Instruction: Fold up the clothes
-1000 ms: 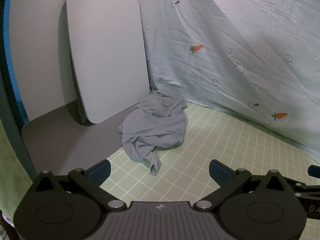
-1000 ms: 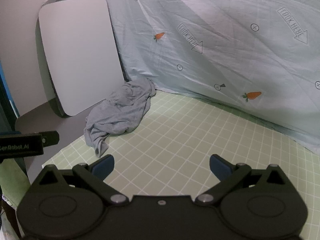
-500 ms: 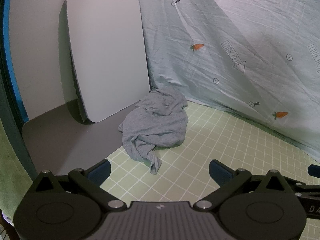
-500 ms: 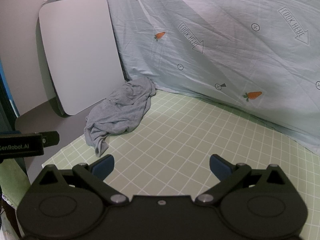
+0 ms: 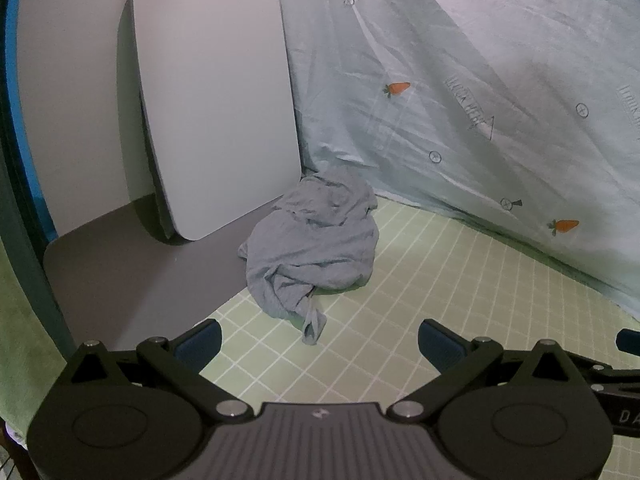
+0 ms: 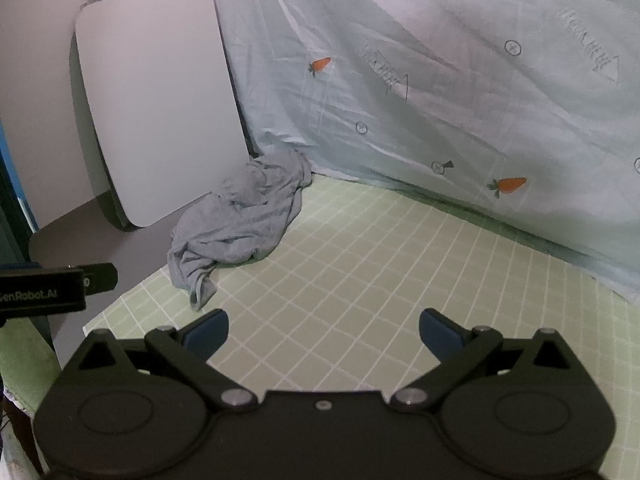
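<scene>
1. Our left gripper [image 5: 318, 340] has its jaws spread wide with nothing between them, and our right gripper [image 6: 323, 330] is the same — both hang above the green checked mat [image 6: 360, 272], neither touching cloth.
2. The grey garment [image 5: 312, 248] lies crumpled in a heap ahead of the left gripper and slightly to its left. From the right gripper it sits further off, ahead and well to the left [image 6: 240, 220].
3. We judge the folding has not begun: the heap is bunched, with one twisted end trailing toward us, so it would need spreading flat first.
4. The open mat ahead of the right gripper looks like the natural place to lay the garment out — probably why both grippers are held low and open.
5. Beyond the heap a white board [image 5: 216, 108] leans upright, its lower edge close to the cloth, resting on a grey surface [image 5: 132, 264].
6. The carrot-print sheet [image 6: 440, 100] hangs behind, meeting the mat just past the garment. Board and sheet crowd the far side, so we would approach from the near side.
</scene>
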